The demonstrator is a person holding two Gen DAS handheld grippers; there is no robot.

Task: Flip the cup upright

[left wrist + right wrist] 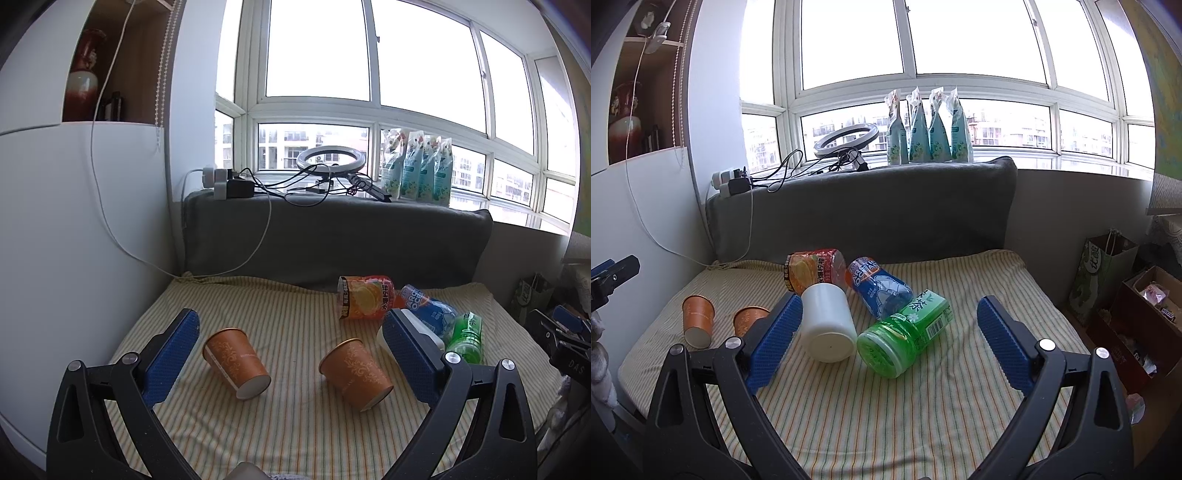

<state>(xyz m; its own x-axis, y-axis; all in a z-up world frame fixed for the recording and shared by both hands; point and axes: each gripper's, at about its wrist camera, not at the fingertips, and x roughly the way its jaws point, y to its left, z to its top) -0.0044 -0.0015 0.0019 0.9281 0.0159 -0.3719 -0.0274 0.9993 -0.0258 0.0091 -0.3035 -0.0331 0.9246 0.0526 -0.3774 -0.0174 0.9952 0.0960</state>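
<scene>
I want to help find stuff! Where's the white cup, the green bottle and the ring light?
white cup point(827, 325), right wrist view, on its side wall.
green bottle point(905, 332), right wrist view, on its body.
ring light point(330, 159), left wrist view, on its ring.

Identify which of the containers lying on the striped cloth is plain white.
The plain white plastic cup, lying between the orange-labelled bottle and the green tea bottle; every other container is coloured or printed.

Both wrist cameras look forward and slightly down over the striped cushion point(295, 424) toward the far window point(317, 48). The left view sits near 2 orange paper cups point(236, 362); the right view sits farther right, near the white cup point(827, 325). Both share the cushion, cups, bottles point(905, 332) and windowsill.
</scene>
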